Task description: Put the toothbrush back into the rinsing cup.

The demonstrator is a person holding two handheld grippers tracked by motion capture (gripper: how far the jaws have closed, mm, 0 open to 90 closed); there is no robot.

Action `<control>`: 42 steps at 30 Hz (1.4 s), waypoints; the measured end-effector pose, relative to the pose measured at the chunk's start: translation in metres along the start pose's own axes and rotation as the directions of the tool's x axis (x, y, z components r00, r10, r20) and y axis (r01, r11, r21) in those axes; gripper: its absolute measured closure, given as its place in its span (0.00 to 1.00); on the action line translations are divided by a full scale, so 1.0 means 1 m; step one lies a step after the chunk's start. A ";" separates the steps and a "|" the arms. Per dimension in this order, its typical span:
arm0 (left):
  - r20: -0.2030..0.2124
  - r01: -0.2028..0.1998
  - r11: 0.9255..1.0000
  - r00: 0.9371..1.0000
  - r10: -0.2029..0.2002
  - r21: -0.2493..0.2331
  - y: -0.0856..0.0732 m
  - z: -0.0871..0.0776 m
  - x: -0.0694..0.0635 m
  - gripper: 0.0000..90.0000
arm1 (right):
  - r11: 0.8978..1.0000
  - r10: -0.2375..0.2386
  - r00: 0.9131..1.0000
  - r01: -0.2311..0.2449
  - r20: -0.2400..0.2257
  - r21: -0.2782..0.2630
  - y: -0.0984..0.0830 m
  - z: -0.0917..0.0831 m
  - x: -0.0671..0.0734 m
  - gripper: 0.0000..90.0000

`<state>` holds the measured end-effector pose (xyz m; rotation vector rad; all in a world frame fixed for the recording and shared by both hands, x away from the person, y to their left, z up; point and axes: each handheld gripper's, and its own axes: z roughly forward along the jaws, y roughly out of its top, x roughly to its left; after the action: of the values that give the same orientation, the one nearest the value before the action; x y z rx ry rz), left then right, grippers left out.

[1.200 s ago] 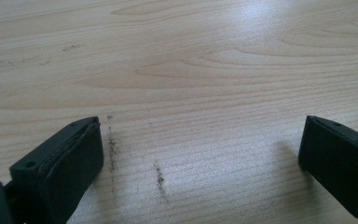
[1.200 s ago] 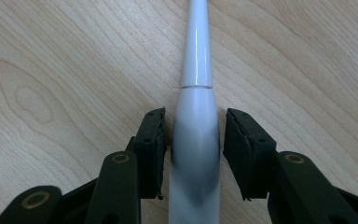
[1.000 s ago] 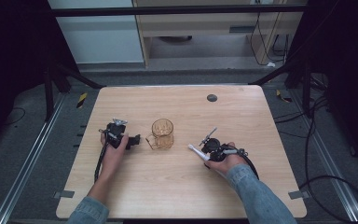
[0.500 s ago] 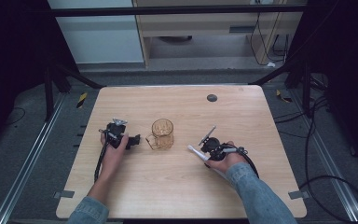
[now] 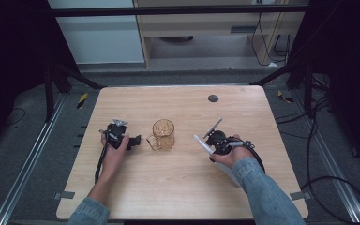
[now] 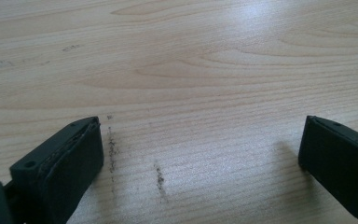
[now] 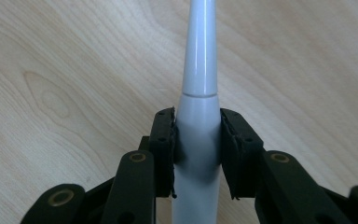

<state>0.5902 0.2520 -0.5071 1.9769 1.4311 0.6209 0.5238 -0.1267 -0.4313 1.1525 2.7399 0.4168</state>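
Two claws were at work: our right claw (image 7: 197,154) was clamped on the slim white plastic toothbrush handle (image 7: 198,93), lifted off the pale wooden desk (image 5: 178,187), presumably bound for the amber glass mug (image 5: 163,133); our left claw (image 6: 200,154) gaped empty beside it.

Between your two hands the amber glass mug (image 5: 163,134) is the one thing standing in the way on the table (image 5: 178,197). Around it the wood lies bare, except for a small dark disc (image 5: 213,98) near the far edge.
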 end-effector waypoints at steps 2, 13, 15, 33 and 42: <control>0.000 0.000 1.000 1.000 0.000 0.000 0.000 0.000 0.000 0.00 | 1.000 0.019 1.000 -0.019 0.008 -0.012 0.002 -0.008 -0.001 0.75; 0.000 0.001 1.000 1.000 -0.001 -0.001 0.000 0.000 0.000 0.00 | 0.994 0.030 0.998 -0.023 0.061 -0.108 0.015 -0.050 -0.016 0.75; 0.000 0.001 1.000 1.000 -0.001 -0.001 0.000 0.000 0.000 0.00 | 0.991 0.034 0.997 -0.025 0.068 -0.132 0.018 -0.055 -0.020 0.75; 0.000 0.001 1.000 1.000 -0.001 -0.001 0.000 0.000 0.000 0.00 | 0.960 0.065 0.991 -0.029 0.120 -0.278 0.043 -0.081 -0.040 0.75; 0.000 0.000 1.000 1.000 0.000 0.000 0.000 0.000 0.000 0.00 | 0.943 0.104 0.983 -0.050 0.149 -0.328 0.052 -0.081 -0.054 0.75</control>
<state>0.5902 0.2519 -0.5071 1.9766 1.4314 0.6211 0.5777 -0.1465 -0.3369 1.1510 2.3777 0.7166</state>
